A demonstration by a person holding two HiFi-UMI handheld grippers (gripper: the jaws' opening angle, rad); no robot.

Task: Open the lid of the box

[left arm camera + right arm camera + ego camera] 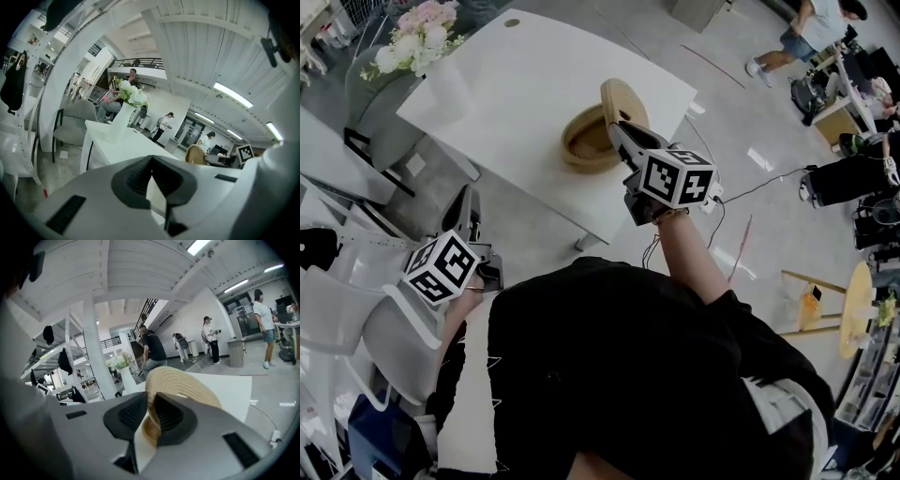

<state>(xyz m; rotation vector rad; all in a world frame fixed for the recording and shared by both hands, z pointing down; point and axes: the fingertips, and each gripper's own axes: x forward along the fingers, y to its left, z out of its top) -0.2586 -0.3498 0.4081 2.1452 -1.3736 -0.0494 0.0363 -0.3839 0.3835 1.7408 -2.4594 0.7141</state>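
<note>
Right gripper (619,127) had its two dark ribbed pads pinched on the rim of the round, tan woven-straw lid (619,98), one pad on each face (151,401). The lid stood nearly on edge at the near-right rim of the shallow round woven box (581,145), which sat on the white table (534,84) with its inside exposed. The lid's flat face ran roughly away from the person, so clearing it probably meant carrying it further right, away from the box. The left gripper (467,211) hung well short of the box, off the table's near edge, jaws together on nothing (152,161). The right one was plainly the nearer.
</note>
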